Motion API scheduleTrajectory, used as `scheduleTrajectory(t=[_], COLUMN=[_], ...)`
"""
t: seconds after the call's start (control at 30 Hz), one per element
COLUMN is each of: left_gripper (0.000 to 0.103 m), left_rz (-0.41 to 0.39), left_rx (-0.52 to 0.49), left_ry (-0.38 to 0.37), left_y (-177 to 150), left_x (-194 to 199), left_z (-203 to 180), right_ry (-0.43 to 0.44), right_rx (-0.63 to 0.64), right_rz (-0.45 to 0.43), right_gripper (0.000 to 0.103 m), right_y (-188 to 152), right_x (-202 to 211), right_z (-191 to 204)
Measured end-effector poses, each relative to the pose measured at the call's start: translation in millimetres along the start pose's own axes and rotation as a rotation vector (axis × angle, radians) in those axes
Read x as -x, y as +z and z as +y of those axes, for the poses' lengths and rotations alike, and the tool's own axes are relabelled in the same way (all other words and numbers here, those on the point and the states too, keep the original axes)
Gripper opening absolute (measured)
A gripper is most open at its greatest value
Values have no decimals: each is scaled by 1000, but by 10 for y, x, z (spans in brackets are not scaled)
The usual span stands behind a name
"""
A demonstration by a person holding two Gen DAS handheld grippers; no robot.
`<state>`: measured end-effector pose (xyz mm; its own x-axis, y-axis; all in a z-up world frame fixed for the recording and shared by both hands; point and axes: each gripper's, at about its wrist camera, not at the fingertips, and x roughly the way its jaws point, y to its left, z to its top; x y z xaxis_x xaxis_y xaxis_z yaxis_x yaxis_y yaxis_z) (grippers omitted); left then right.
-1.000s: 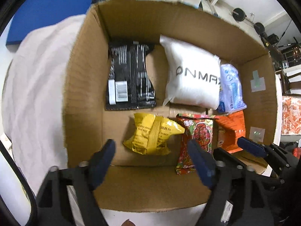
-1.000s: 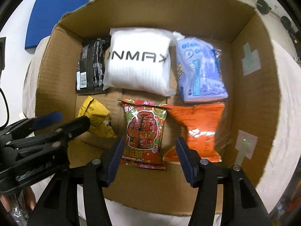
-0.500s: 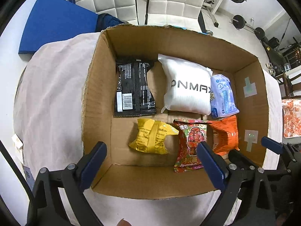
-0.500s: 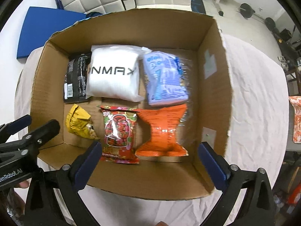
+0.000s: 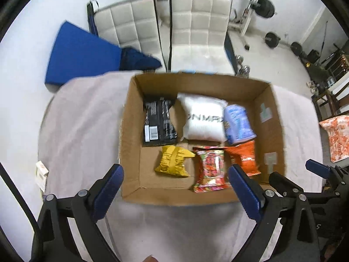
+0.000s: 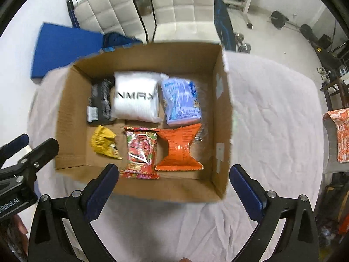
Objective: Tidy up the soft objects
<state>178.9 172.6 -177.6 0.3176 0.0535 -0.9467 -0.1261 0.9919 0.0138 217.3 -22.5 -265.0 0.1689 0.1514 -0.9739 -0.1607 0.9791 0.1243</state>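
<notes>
An open cardboard box (image 5: 128, 131) (image 6: 220, 118) stands on a table under a pale cloth. In it lie a black packet (image 5: 158, 122) (image 6: 99, 106), a white pillow pack (image 5: 204, 120) (image 6: 135, 97), a blue bag (image 5: 237, 122) (image 6: 181, 101), a yellow bag (image 5: 174, 161) (image 6: 103, 142), a red snack pack (image 5: 210, 169) (image 6: 140, 152) and an orange bag (image 5: 244, 157) (image 6: 181, 148). My left gripper (image 5: 176, 192) is open and empty above the box's near edge. My right gripper (image 6: 174, 190) is open and empty there too, and it shows at the right of the left wrist view (image 5: 316, 170).
The pale cloth (image 5: 82, 120) (image 6: 272, 120) covers the table around the box. Two white padded chairs (image 5: 196, 32) and a blue mat (image 5: 78, 59) stand beyond the table. Weights lie on the floor at the back right. An orange patterned cloth (image 6: 340, 135) hangs at the right.
Both grippers have pulled up and back from inside the box, and their jaws have opened wider. The packets in the box have not moved.
</notes>
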Motion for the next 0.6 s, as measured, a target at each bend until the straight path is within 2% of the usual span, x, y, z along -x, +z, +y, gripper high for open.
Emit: scheduleTrajectory(t=[0.13,0.27,0.5,0.6], left_gripper=[98,98,98,98], left_rz=[-63,-130,-181,-193], left_rx=[1,-15,-11,-8], left_ry=[-35,-34,-56,-53], left_y=[-192,-401,-675,-772], left_x=[503,958,1509,1682], left_z=[-111,-215,-286,-303], right_ry=[17,27,-15,6], right_rx=[-18,-31,-23,-22], right_rz=[-75,-153,-254,-267], right_gripper=[103,103,103,103], right_y=[-209,-463,-947,-1142], right_x=[518,1086,1843,2067], right_z=[-86,-187,-251,-270])
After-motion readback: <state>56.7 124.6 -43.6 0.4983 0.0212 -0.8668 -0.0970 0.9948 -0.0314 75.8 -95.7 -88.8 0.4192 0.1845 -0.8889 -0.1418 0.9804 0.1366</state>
